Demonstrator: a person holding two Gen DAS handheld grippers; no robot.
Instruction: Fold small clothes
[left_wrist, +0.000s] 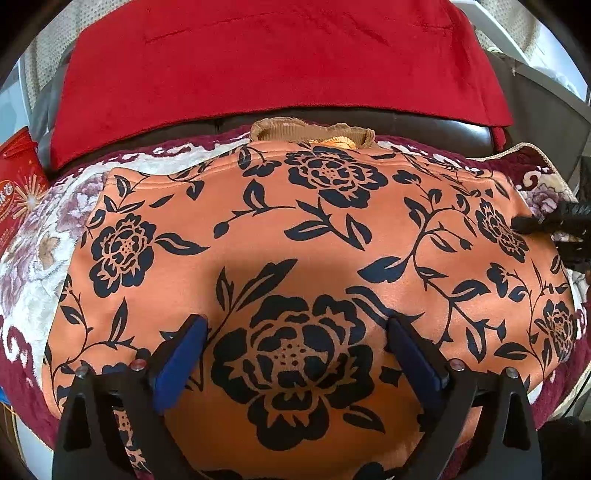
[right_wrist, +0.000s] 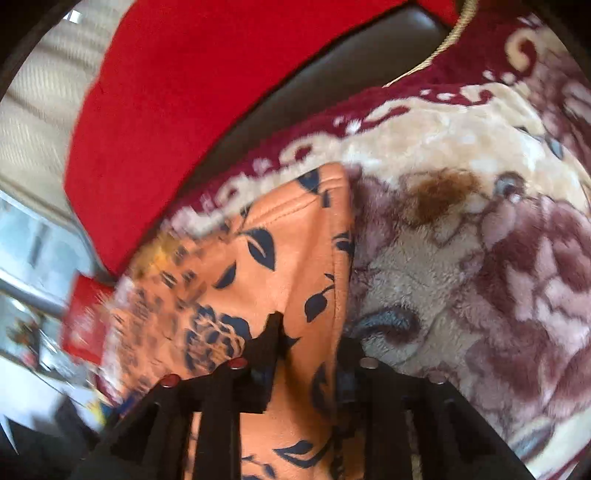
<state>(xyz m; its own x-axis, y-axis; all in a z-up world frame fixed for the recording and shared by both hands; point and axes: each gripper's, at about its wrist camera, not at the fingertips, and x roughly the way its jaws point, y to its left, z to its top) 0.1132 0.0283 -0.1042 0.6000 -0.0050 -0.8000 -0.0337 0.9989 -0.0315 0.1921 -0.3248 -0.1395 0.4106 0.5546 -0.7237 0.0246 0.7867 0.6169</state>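
Note:
An orange garment with dark blue flower print lies spread flat on a plush floral blanket. Its tan ribbed collar shows at the far edge. My left gripper is open, its blue-padded fingers spread just above the garment's near middle, holding nothing. My right gripper is shut on the garment's right edge, seen close in the right wrist view. It also shows as a dark shape in the left wrist view at the garment's right side.
A red velvet cushion leans behind the blanket on a dark leather seat. A red printed box sits at the far left. The blanket extends to the right of the garment.

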